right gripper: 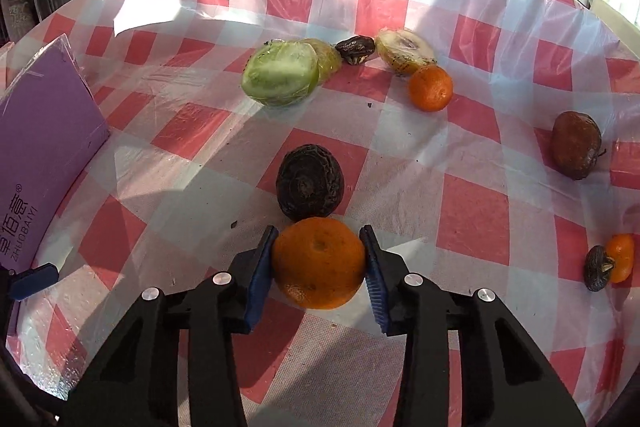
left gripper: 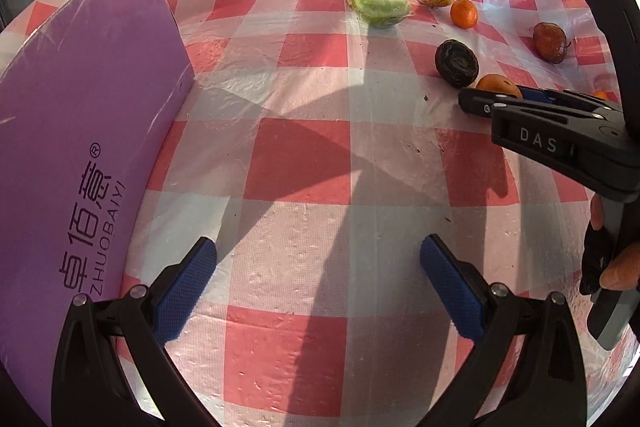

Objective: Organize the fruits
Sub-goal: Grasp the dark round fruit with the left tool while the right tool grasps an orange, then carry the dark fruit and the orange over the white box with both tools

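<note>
Our right gripper jaws clamp the mandarin, the purple box lying at ten o'clock beside our left gripper, jaws wide and empty.

The purple box bore dark Chinese characters with a registered-trademark sign, and "ZHUOBAIYI" ran beneath them. The right gripper showed the white letters "DAS" on its black body.

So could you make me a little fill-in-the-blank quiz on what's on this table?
1. The right gripper is shut on an ____.
2. The left gripper is ____, holding nothing.
3. The box at the cloth's edge is coloured ____.

Missing: orange; open; purple
</note>
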A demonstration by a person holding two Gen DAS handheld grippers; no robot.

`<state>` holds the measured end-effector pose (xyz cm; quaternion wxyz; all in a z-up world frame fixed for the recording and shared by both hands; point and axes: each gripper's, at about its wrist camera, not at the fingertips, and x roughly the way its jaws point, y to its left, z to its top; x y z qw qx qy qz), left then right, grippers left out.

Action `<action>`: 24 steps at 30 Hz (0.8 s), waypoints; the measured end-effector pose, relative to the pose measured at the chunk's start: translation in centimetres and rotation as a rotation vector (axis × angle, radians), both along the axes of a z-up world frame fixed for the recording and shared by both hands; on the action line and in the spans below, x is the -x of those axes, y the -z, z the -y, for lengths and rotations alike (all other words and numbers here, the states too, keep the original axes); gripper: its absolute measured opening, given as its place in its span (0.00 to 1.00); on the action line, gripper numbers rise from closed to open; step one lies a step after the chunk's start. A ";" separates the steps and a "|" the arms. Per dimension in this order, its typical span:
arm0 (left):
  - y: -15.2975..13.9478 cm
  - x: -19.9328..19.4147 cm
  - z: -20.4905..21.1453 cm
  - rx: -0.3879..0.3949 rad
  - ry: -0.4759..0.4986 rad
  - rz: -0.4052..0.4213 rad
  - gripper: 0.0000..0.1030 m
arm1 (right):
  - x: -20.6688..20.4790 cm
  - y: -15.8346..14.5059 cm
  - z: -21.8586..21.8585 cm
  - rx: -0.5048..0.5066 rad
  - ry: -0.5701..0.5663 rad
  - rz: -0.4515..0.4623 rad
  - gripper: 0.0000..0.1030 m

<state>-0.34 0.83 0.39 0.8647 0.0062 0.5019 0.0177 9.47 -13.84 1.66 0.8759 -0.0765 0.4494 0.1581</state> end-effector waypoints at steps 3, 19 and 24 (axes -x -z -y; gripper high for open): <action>-0.2 -2.2 1.4 -0.010 0.044 0.003 0.95 | 2.1 -0.1 3.2 -0.004 0.058 -0.013 0.38; -0.7 -12.9 10.1 0.053 0.209 0.075 0.36 | 10.7 -0.4 11.4 -0.005 0.255 -0.087 0.39; -1.2 -8.3 9.4 0.049 0.284 0.032 0.36 | 11.3 -1.4 10.3 -0.027 0.243 -0.078 0.39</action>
